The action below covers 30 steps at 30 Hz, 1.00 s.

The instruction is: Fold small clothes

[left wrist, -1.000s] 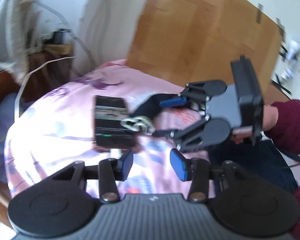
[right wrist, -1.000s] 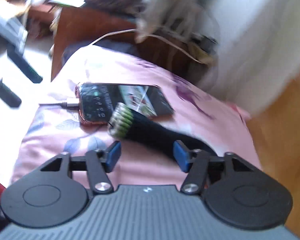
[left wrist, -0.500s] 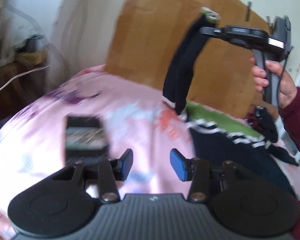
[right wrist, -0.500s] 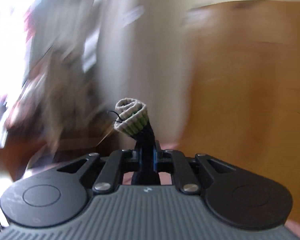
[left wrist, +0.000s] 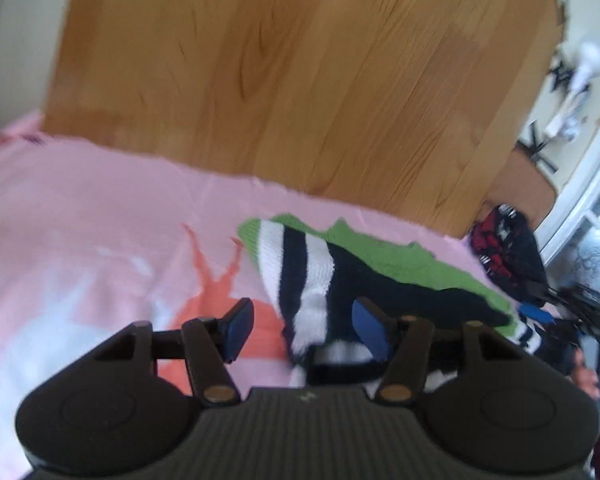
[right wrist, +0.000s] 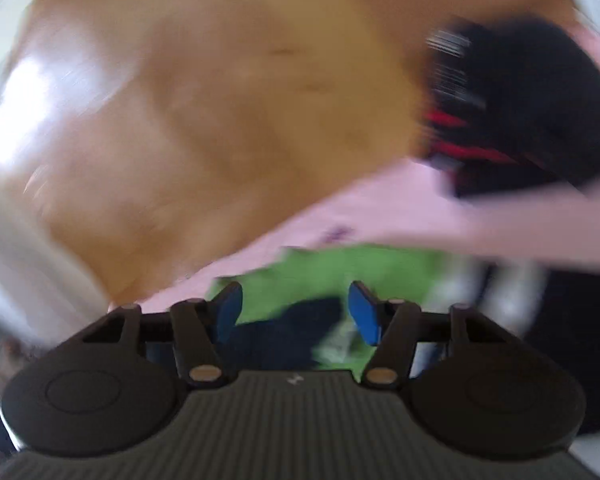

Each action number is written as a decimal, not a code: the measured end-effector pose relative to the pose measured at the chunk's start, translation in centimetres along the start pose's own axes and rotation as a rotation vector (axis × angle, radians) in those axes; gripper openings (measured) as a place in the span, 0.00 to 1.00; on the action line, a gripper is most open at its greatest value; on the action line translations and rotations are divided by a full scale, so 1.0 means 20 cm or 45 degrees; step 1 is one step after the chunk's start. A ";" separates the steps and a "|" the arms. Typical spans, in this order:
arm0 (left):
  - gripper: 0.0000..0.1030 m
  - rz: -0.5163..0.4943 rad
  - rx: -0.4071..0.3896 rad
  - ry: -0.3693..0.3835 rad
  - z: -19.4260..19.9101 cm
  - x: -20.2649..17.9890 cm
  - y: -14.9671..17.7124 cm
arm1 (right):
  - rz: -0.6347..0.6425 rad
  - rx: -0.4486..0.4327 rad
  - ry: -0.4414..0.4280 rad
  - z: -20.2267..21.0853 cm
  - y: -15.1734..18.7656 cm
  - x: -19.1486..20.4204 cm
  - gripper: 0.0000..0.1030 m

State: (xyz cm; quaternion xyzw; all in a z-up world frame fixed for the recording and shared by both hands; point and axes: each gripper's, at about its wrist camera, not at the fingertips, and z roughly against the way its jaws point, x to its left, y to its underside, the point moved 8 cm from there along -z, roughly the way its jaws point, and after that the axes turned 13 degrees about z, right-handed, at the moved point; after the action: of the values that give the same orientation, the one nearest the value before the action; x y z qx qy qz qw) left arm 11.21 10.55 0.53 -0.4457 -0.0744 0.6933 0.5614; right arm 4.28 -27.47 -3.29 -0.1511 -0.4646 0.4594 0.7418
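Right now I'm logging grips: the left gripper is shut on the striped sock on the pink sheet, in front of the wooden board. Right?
Not quite. The left gripper is open: the left wrist view shows its blue fingers spread apart with the striped sock lying between them, ungripped. The sock is on the pink sheet, in front of the wooden board.

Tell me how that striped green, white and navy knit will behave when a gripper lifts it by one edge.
The striped knit lies rumpled with wavy edges on the pink bedspread, so it will probably droop and stretch. It looks thick, so likely grippy rather than slippery, and a loose layer may trail behind.
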 end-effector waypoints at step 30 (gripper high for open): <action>0.24 0.025 -0.349 -0.112 -0.09 -0.18 -0.18 | 0.030 -0.215 0.357 0.46 0.12 -0.28 0.24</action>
State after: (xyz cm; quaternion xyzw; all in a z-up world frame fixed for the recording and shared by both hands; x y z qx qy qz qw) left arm 14.89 8.03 3.66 -0.4880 -0.1887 0.7010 0.4847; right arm -5.46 -32.68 -3.25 -0.2807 -0.3917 0.4018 0.7787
